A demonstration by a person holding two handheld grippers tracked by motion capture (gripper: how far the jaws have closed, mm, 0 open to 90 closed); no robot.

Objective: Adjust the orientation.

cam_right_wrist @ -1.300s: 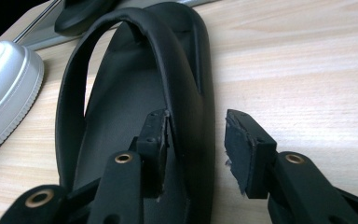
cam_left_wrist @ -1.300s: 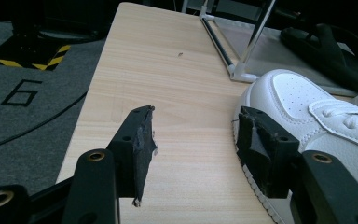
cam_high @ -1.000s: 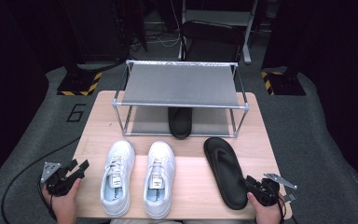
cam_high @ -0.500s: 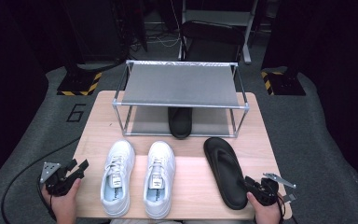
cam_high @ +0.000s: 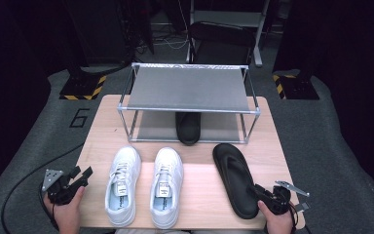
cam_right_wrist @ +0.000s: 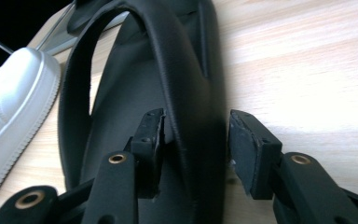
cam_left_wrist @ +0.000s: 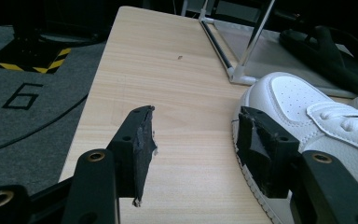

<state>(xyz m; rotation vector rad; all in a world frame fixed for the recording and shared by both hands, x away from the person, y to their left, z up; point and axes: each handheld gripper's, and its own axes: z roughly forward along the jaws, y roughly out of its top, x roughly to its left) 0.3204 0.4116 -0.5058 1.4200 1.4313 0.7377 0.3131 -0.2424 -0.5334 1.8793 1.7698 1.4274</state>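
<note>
A black flip-flop (cam_high: 233, 175) lies on the wooden table (cam_high: 108, 131) at the right. My right gripper (cam_high: 261, 191) sits at its heel end with the jaws either side of the sole's outer edge (cam_right_wrist: 200, 93); a thin gap shows at the right pad (cam_right_wrist: 247, 149), so it is open. Two white sneakers (cam_high: 122, 184) (cam_high: 166, 185) stand side by side at the front. Off the table's left edge, my left gripper (cam_high: 84, 174) is open and empty, its right jaw close beside the left sneaker's toe (cam_left_wrist: 293, 98). A second black flip-flop (cam_high: 188, 127) lies under the rack.
A metal-framed rack (cam_high: 190, 87) with a grey top shelf stands at the back of the table. Bare wood lies left of the sneakers. Grey floor with a painted 6 (cam_high: 80, 117) and a cable surrounds the table.
</note>
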